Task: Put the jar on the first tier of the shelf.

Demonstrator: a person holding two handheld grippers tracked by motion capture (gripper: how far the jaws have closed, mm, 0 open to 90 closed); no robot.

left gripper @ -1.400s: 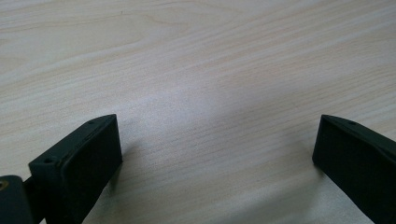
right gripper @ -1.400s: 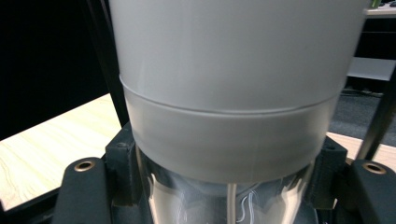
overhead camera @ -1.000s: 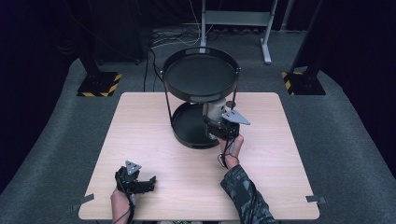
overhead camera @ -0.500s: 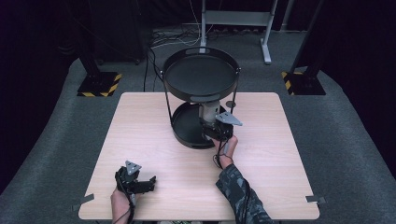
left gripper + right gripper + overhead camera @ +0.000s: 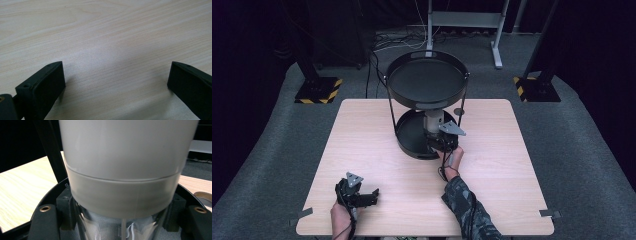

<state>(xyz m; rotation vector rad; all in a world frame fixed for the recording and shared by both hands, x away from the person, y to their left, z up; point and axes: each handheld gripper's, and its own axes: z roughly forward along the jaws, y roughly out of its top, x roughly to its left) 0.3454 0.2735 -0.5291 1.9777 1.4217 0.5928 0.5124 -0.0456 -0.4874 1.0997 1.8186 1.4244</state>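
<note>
Right now, a person sits at a pale wooden table (image 5: 362, 130) with a two-jaw gripper in each hand. At the middle of the table stands a black two-tier round tray stand (image 5: 427, 80), its upper tray held on thin rods above a lower black tray (image 5: 408, 139).

The right gripper (image 5: 438, 136) reaches forward into the gap between the tiers. Its jaws are clamped on a clear plastic cup with a wide white band round it (image 5: 125, 170), which stands upright, long axis vertical, directly ahead of the gripper and over the lower tray. In the high view the cup (image 5: 432, 122) appears as a pale cylinder just beyond the gripper's grey plate, near the tray's right side. Whether its base already touches the tray floor cannot be told.

The left gripper (image 5: 361, 196) rests well apart from the stand, near the table's front left edge, jaws spread wide with only bare wood between them.

The right hand is plainly the nearer one, and the coming move looks to depend on the cup's height above the lower tray.
</note>
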